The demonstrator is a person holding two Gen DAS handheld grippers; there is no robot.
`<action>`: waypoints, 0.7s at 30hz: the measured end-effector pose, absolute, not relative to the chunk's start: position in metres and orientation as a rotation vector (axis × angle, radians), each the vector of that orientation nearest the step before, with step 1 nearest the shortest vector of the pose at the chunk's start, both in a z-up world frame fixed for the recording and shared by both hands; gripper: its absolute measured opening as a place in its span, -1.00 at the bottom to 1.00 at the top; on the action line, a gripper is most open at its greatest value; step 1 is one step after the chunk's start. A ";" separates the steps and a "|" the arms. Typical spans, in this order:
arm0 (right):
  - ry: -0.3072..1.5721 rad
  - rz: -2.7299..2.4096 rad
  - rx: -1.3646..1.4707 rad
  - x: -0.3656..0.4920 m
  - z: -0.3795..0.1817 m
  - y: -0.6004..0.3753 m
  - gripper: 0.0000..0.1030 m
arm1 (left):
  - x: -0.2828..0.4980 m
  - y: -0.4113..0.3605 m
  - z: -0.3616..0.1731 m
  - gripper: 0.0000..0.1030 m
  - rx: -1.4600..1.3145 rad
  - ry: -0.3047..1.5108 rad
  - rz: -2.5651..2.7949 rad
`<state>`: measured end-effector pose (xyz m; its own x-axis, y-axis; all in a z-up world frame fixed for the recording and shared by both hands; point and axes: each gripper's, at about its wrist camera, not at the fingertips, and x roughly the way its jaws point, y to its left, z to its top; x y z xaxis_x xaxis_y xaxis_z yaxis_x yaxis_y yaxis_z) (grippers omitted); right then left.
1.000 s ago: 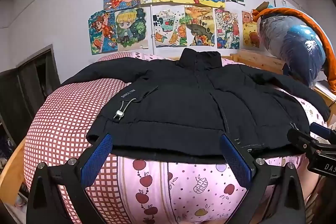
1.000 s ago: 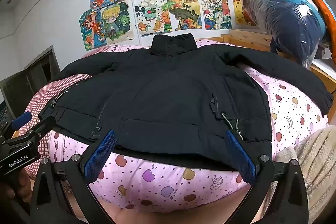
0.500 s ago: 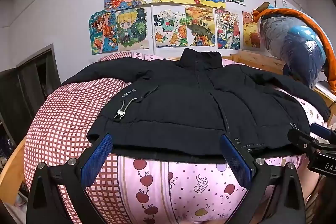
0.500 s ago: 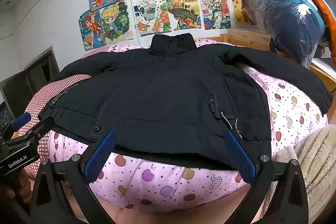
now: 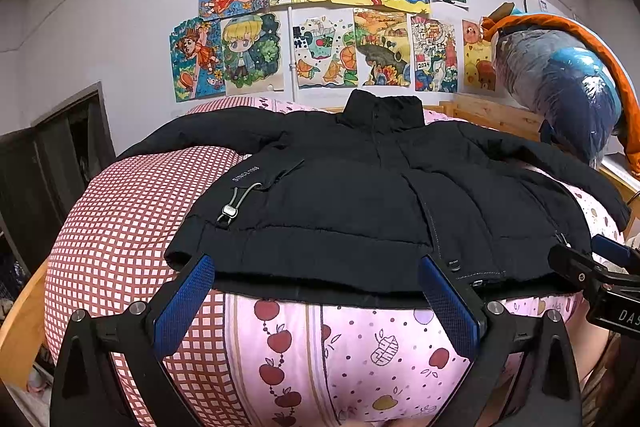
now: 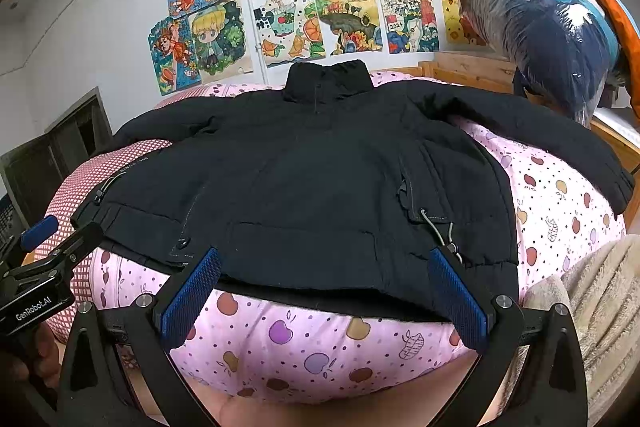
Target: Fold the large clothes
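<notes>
A black padded jacket (image 5: 360, 195) lies flat, front up, on a bed, collar toward the wall and both sleeves spread out; it also shows in the right wrist view (image 6: 320, 179). My left gripper (image 5: 316, 267) is open and empty, its blue pads just in front of the jacket's hem on the left half. My right gripper (image 6: 324, 259) is open and empty, in front of the hem on the right half. Each gripper shows at the edge of the other's view.
The bed has a pink apple-print cover (image 5: 352, 347) and a red checked part (image 5: 120, 227) on the left. A plastic-wrapped blue bundle (image 5: 560, 79) with orange fabric stands at the right. A beige blanket (image 6: 600, 307) lies at the near right. Drawings (image 5: 320, 27) hang on the wall.
</notes>
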<state>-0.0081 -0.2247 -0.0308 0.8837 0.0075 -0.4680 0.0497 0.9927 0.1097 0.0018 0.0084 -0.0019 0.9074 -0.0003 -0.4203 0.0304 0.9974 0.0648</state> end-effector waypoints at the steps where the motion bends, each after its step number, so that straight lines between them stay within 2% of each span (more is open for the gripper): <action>1: 0.487 -0.022 0.120 -0.008 -0.031 -0.225 0.98 | 0.002 0.008 -0.002 0.99 0.070 0.434 -0.017; 21: 0.490 -0.023 0.116 -0.004 -0.041 -0.223 0.98 | 0.003 0.011 -0.006 0.99 0.069 0.436 -0.017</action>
